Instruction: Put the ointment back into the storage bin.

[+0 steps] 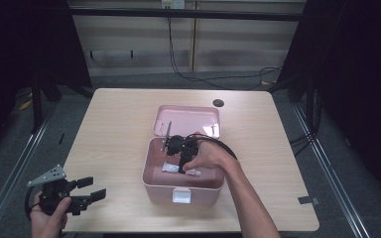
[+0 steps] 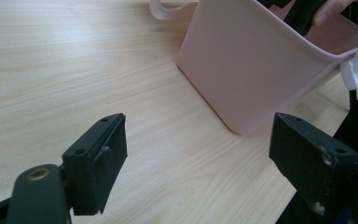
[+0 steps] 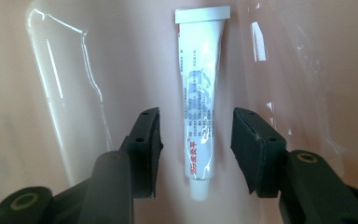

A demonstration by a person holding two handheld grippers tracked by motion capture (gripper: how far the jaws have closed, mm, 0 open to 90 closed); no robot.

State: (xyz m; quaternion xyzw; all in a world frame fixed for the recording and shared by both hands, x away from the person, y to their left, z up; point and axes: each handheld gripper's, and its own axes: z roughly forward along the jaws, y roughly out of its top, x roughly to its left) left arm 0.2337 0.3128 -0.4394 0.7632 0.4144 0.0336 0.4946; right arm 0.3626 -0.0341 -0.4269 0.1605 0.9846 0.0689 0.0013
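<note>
A pink box (image 1: pixel 156 184) stands open mid-table, its lid (image 1: pixel 187 120) tipped back. My right gripper (image 1: pixel 182 166) reaches down inside it. In the right gripper view a white tube (image 3: pixel 200 93) with blue and red print lies flat on the box floor, cap end toward the camera. My right gripper (image 3: pixel 196 149) straddles its lower end, jaws apart, with the pads clear of the tube on both sides. My left gripper (image 1: pixel 95 189) hovers open over the table's near left corner with nothing in it. In the left gripper view my left gripper (image 2: pixel 198 154) faces the box's side wall (image 2: pixel 251 70).
Clear plastic packets (image 3: pixel 65 84) lie beside the tube on the box floor. A white latch (image 1: pixel 181 196) hangs on the box front. A dark round hole (image 1: pixel 218 103) sits in the tabletop behind the lid. Grey tape (image 1: pixel 308 201) marks the near right edge.
</note>
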